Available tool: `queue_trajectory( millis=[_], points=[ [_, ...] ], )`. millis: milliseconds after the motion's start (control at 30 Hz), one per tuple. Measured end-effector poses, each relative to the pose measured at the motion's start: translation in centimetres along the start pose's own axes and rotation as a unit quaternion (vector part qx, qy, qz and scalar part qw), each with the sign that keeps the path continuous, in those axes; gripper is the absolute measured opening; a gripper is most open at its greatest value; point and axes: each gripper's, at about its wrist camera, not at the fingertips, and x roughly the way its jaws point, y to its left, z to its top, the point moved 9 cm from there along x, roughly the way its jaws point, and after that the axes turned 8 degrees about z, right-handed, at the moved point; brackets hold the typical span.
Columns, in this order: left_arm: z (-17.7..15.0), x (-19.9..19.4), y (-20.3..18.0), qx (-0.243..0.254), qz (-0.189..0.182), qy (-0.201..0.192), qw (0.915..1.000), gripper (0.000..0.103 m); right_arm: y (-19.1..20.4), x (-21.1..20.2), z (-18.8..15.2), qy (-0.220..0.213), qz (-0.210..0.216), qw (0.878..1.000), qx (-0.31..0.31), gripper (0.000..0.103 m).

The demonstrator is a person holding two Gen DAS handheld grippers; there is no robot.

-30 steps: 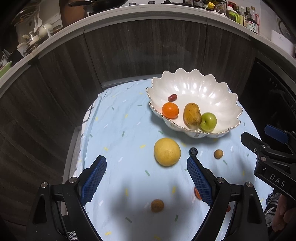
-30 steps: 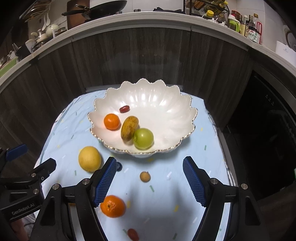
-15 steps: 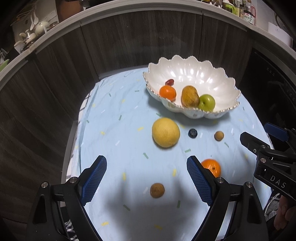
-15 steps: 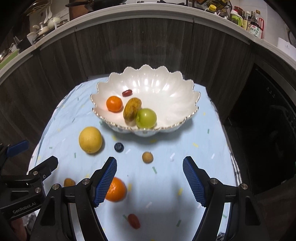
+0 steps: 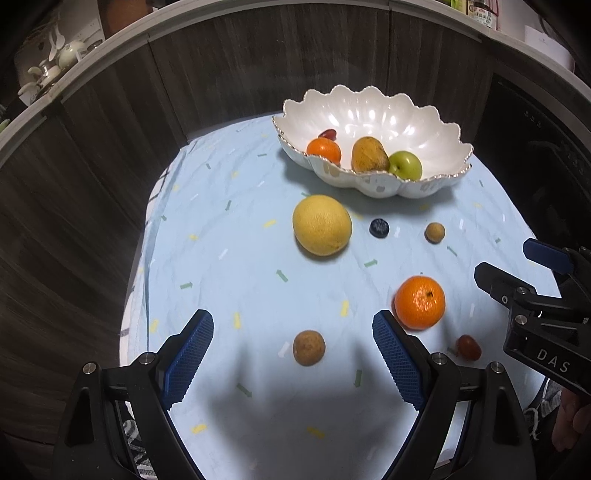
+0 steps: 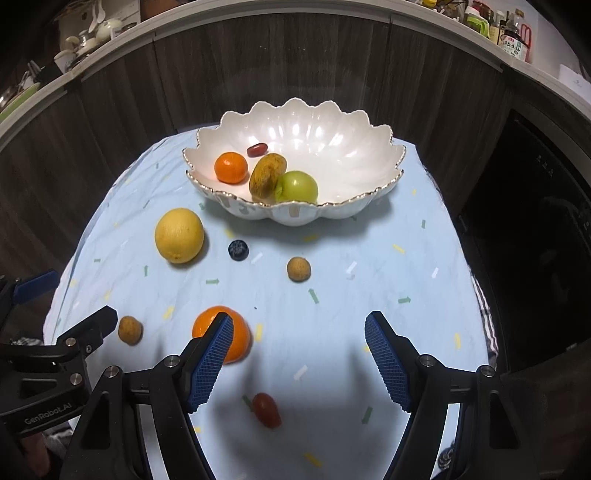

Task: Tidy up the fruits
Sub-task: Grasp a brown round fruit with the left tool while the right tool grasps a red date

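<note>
White gold-rimmed bowl; pale blue confetti-flecked tablecloth; yellow citrus; orange mandarin; green apple

This is a home kitchen: sauce bottles and cups sit on the far bench above dark wood cupboards.

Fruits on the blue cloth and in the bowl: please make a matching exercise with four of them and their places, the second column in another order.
Things:
1. green apple
2. blueberry
3. small red tomato
4. yellow grapefruit

Places:
A. on the cloth, nearest the right tool
B. inside the white bowl
C. on the cloth, leftmost of the four
D. between the grapefruit and a small brown fruit

Pairs: 1-B, 2-D, 3-A, 4-C
</note>
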Motion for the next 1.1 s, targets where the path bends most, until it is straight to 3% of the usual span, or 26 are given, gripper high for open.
queue_trajectory(
  millis=[467,800,1100],
  points=[
    [-2.5,1.6,-0.8,0.011,-0.011,0.017,0.9997,0.084,0.5,1.3,-3.7,0.038,0.011,0.999,0.004,0.074],
    [-3.1,2.8,-0.6,0.006,-0.024,0.022,0.9994,0.075,0.5,1.8,-4.9,0.046,-0.007,0.999,0.013,0.073],
    [-3.3,4.1,-0.9,0.008,-0.023,0.024,0.9994,0.062,0.5,2.8,-6.4,0.068,-0.001,0.997,0.025,0.058]
  ],
)
